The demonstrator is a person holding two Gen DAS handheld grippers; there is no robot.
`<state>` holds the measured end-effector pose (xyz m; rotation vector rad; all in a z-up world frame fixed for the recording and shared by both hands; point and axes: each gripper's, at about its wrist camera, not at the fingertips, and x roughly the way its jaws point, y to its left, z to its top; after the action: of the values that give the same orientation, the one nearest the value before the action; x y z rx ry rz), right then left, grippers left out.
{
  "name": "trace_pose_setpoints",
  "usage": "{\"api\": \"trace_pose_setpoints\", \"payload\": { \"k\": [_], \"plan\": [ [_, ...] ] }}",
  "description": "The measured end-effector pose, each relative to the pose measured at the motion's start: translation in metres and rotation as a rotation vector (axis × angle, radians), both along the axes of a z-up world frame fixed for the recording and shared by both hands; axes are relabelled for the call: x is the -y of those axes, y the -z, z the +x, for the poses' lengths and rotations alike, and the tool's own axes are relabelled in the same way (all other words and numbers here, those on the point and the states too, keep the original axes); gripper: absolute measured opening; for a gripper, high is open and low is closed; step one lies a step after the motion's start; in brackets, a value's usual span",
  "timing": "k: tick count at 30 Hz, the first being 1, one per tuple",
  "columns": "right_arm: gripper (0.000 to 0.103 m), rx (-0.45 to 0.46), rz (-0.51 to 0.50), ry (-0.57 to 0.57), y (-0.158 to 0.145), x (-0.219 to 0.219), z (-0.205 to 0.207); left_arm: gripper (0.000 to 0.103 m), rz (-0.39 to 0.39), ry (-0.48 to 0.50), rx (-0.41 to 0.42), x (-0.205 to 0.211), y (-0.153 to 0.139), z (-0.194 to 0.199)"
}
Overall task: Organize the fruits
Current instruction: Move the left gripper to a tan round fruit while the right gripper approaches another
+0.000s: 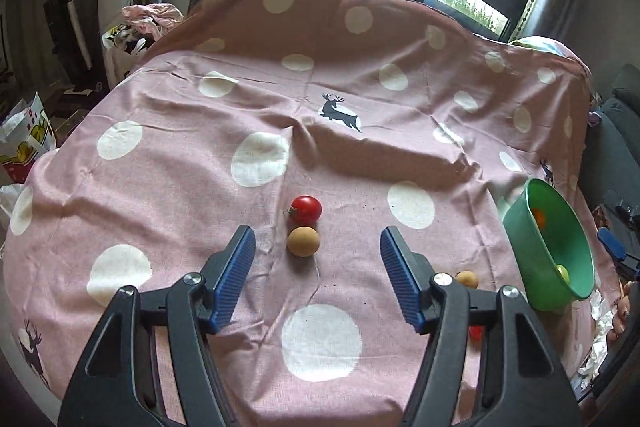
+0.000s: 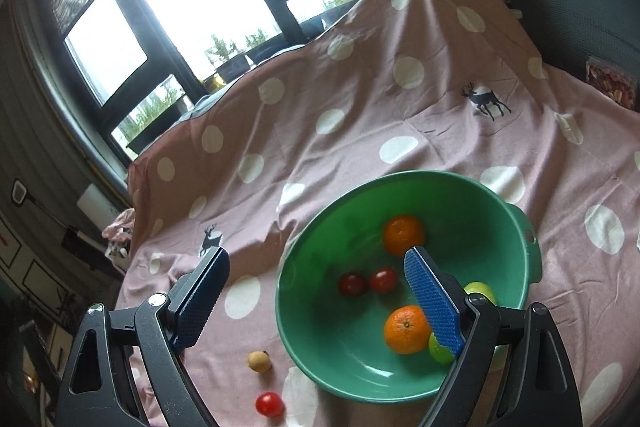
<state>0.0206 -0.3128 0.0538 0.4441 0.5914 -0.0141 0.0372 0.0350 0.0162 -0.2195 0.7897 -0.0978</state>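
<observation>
Fruits are partly sorted: the green bowl on the spotted pink cloth holds two oranges, two dark red tomatoes and a couple of green fruits, while four small pieces lie loose on the cloth. I'd judge this a gathering step between picks. The left gripper hangs with its jaws wide apart and empty, lined up on a red tomato touching a tan fruit just ahead. The right gripper, also spread and empty, hovers over the bowl's near rim. Next the left needs to drop and close around one fruit without nudging its neighbour. Open cloth surrounds that pair; another tan fruit and red tomato sit just beside the bowl.
</observation>
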Motion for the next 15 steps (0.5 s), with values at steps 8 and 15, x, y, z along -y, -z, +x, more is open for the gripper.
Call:
{"api": "trace_pose_setpoints", "payload": {
  "k": [8,15],
  "plan": [
    [0.089,-0.069,-0.08,-0.12,0.011,-0.048,0.016,0.063,-0.025,0.01,-0.045,-0.002,0.014,0.008],
    [0.089,-0.136,-0.079,-0.228,0.027,-0.081,0.027,0.059,-0.005,-0.005,-0.091,0.0,0.029,0.021]
  ]
}}
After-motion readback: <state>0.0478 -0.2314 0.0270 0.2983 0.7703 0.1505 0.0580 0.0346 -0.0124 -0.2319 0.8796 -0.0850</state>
